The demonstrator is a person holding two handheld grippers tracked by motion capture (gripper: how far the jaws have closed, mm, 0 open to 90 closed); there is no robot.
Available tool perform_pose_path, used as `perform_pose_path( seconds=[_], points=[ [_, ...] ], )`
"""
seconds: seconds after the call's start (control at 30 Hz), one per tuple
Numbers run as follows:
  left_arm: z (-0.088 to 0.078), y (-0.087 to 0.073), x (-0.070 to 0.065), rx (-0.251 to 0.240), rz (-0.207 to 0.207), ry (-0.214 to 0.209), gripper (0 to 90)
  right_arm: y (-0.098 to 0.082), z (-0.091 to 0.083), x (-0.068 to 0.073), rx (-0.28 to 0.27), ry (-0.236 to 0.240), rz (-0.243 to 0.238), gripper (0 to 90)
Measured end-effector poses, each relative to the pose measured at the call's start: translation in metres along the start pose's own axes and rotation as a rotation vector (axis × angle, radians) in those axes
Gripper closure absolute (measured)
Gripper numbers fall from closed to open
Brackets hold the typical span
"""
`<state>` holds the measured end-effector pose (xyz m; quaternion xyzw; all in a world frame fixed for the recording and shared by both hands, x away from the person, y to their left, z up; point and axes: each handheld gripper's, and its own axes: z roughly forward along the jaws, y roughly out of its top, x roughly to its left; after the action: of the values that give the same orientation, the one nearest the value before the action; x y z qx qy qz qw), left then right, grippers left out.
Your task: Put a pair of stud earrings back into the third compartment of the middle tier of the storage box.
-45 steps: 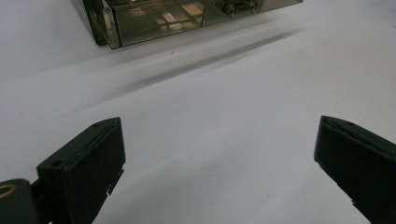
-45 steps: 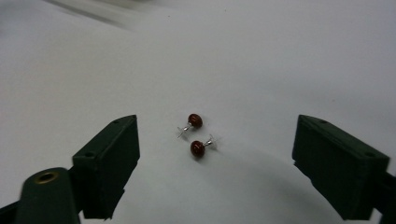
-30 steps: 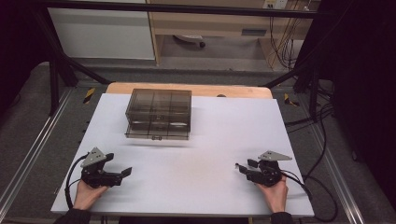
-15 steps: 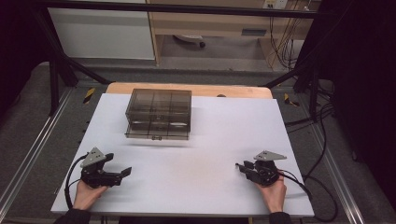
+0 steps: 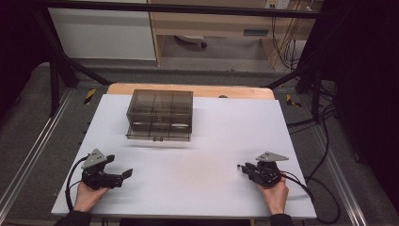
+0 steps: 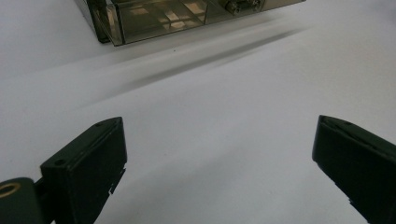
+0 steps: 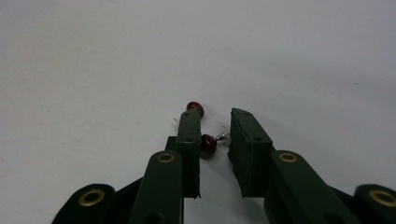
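Checking right gripper (image 5: 244,169) first: parked low at the near right of the counter (image 5: 211,141), held from behind by the right hand (image 5: 275,195), grey plate on top, cable trailing off toward the counter's right edge. Jaws just been closing, now nearly together and pinched on a beaded pin (image 7: 207,143). In the right gripper view, dark red bead pressed to the inner face of the left-hand jaw, silver end meeting the inner face of the other. Narrow gap left between the jaws, spanned by that pin. Sits right at the counter surface, so cannot tell whether lifted or resting. Second bead (image 7: 194,106), same dark red, just past the tip of the left-hand jaw, touching it or nearly so. Small clear bits beside both, too small to identify. In the high view, just a tiny speck at the jaw tips. Left gripper (image 5: 123,175) at the near left, in the left hand (image 5: 87,197), pointing toward the middle of the counter. Jaws released, spread wide, bare white counter between them in the left gripper view. Smoky clear box (image 5: 160,114) with compartments at the far side of the counter, left of centre, well apart from both grippers. Near corner of it visible at the top of the left gripper view.
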<state>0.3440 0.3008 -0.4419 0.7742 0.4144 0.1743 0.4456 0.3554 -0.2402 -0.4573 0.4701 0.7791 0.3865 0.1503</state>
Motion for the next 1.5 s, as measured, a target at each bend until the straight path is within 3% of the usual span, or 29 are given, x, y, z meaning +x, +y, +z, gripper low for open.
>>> perform_pose_path(
  seconds=[0.23, 0.53, 0.9, 1.5],
  points=[
    [0.000, 0.000, 0.000, -0.002, 0.000, 0.001, 2.7, 0.001, -0.004, -0.001, -0.008, 0.004, 0.001, 74.4],
    [0.000, 0.000, 0.000, 0.001, 0.000, -0.002, 2.7, 0.009, -0.010, 0.006, -0.027, 0.024, -0.034, 74.7],
    [0.001, 0.000, 0.000, 0.007, 0.000, -0.007, 2.7, 0.024, -0.014, 0.018, -0.062, 0.077, -0.047, 74.8],
    [0.002, -0.002, 0.001, 0.015, -0.002, -0.010, 2.8, 0.065, 0.008, 0.055, -0.093, 0.157, -0.110, 74.9]
  ],
)
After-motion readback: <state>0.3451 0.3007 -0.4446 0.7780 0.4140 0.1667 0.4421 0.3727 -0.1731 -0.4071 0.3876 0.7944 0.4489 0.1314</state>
